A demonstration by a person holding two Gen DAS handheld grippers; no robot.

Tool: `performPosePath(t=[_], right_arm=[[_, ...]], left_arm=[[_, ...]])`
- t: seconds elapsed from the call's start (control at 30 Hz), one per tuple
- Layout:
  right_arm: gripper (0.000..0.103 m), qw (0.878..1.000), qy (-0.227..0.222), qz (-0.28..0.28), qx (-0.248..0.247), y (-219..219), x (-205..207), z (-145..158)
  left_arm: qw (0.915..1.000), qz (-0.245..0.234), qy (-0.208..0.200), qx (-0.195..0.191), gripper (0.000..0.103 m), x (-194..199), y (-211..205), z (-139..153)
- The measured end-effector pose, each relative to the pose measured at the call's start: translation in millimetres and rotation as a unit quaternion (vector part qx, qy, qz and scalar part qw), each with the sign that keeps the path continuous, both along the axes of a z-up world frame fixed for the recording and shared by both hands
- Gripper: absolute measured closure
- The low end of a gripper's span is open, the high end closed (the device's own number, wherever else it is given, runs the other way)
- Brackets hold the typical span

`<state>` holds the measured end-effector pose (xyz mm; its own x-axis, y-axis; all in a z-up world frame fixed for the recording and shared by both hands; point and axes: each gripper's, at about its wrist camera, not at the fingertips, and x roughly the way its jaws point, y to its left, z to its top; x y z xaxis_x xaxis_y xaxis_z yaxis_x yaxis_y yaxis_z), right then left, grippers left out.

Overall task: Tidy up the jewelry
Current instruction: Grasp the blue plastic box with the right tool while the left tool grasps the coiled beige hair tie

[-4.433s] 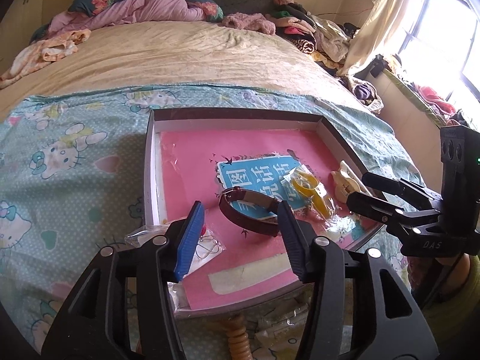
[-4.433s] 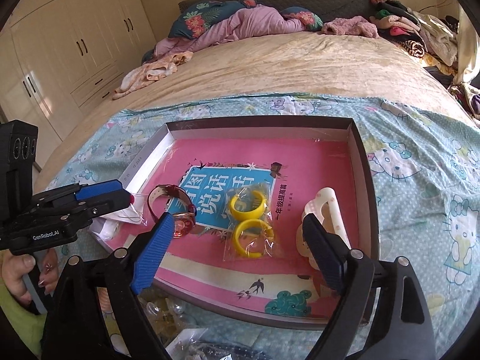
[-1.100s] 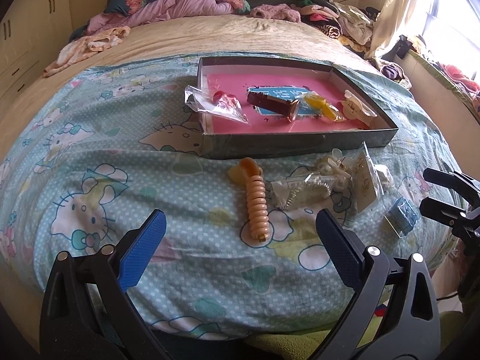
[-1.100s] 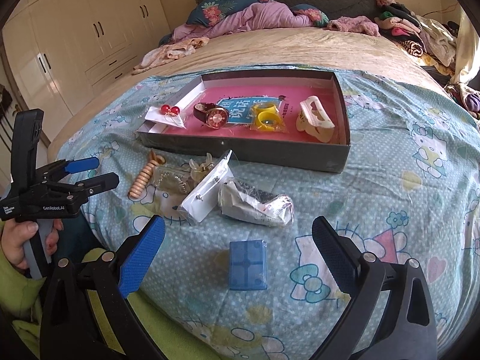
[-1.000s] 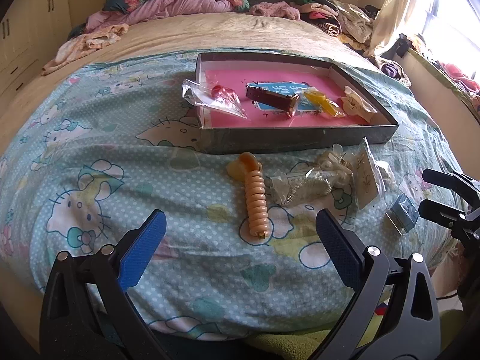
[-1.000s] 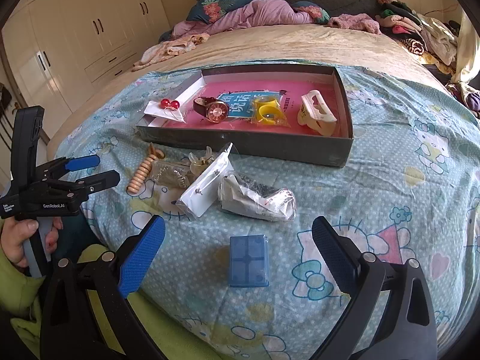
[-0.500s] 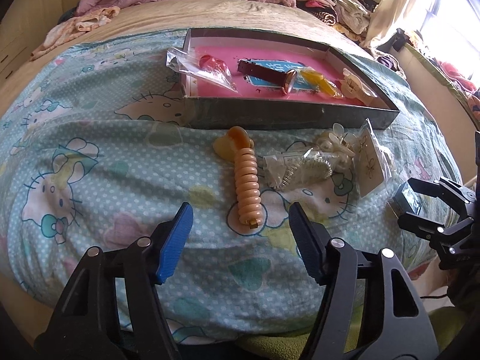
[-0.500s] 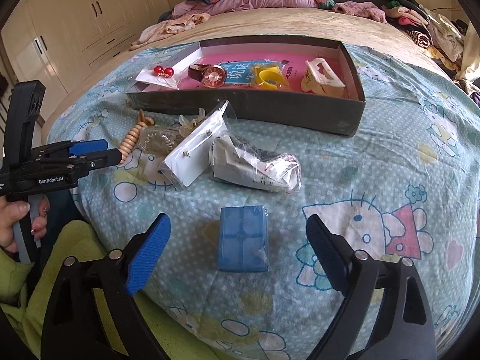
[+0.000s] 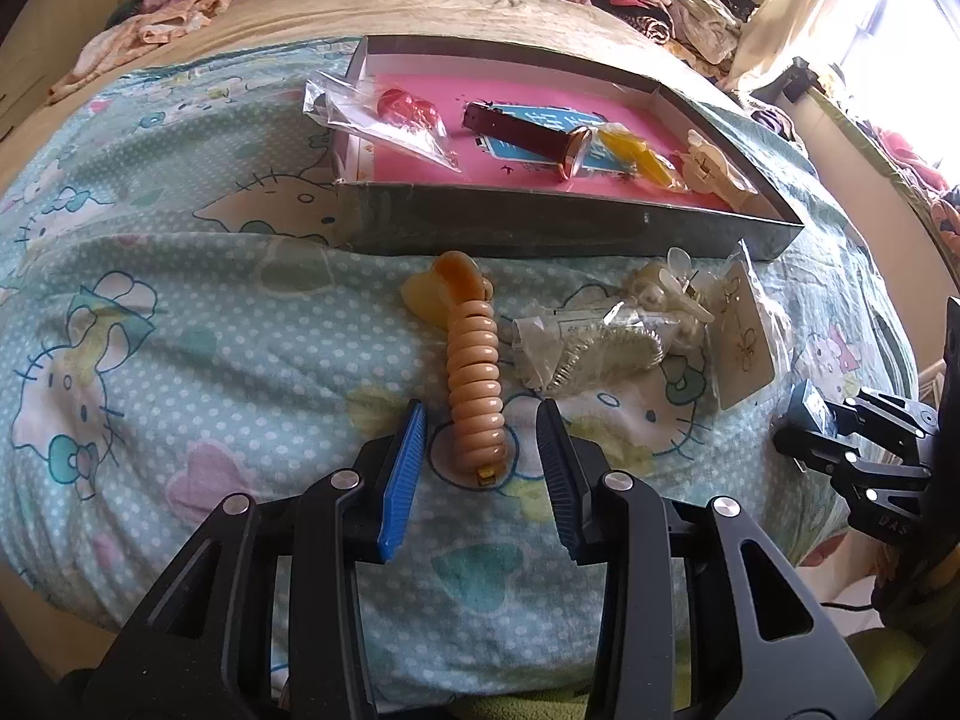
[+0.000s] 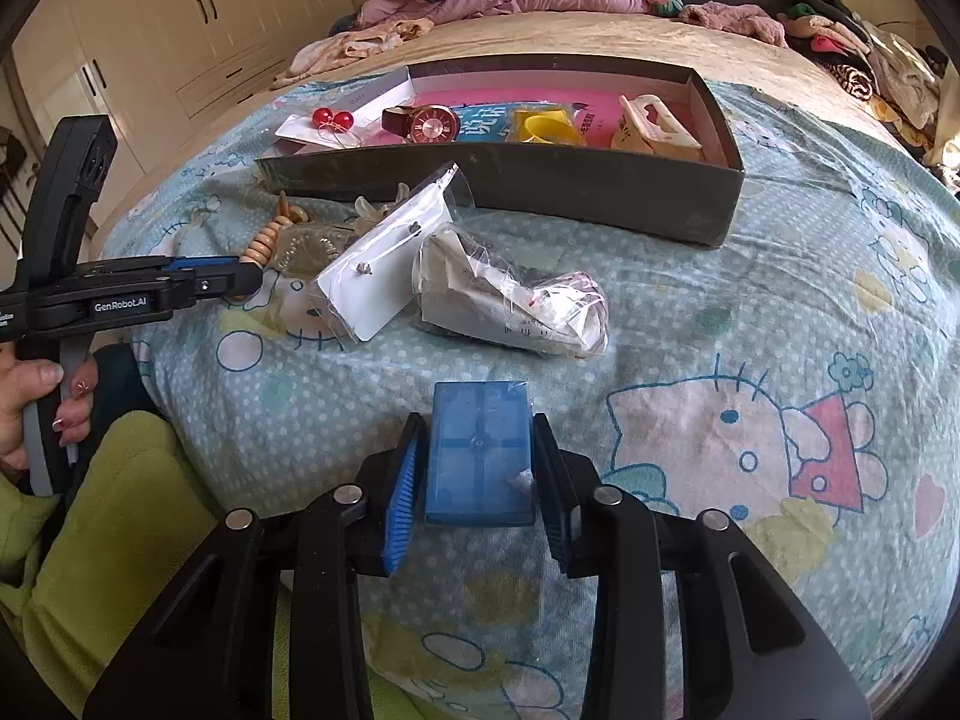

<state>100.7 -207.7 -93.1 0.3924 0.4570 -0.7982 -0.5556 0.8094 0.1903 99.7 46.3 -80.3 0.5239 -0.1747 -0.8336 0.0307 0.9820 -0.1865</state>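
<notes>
Left claw [image 9: 480, 456]: apart, straddling near end of peach spiral hair tie [image 9: 474, 384] on bed.
Right claw [image 10: 480, 468]: clamped on blue plastic box [image 10: 480, 450].

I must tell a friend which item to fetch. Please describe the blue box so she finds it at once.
Start at the dark tray on the bedsheet and come toward the near edge. The blue box lies there between the right claw's fingers, the only hard, blue, rectangular item among clear packets.

The left gripper [image 9: 480, 444] is held low and level, its jaws parted with a gap on both sides, gripping nothing. The right gripper [image 10: 480, 468] points forward and down, its two fingers [image 10: 403, 480] pressed against what lies between them.
</notes>
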Motion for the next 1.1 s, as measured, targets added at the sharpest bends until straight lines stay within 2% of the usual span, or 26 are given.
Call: performPosePath(t=[0.07, 0.2, 0.4, 0.8, 1.1], right_arm=[[0.072, 1.0, 0.0, 0.001, 0.002, 0, 0, 0], [0.072, 1.0, 0.0, 0.008, 0.011, 1, -2, 4], [0.072, 1.0, -0.009, 0.016, 0.021, 0, -6, 16], [0.072, 0.998, -0.032, 0.023, 0.043, 5, -7, 44], [0.072, 0.997, -0.051, 0.026, 0.061, 8, -5, 60]], left_arm=[[1.0, 0.001, 0.002, -0.001, 0.077, 4, -1, -2], [1.0, 0.002, 0.005, -0.004, 0.092, 9, -1, -3], [0.9999, 0.0, -0.011, -0.009, 0.092, 0, -1, 8], [0.9978, -0.008, -0.064, -0.013, 0.092, -26, -7, 53], [0.997, -0.02, -0.073, -0.015, 0.092, -32, -17, 64]])
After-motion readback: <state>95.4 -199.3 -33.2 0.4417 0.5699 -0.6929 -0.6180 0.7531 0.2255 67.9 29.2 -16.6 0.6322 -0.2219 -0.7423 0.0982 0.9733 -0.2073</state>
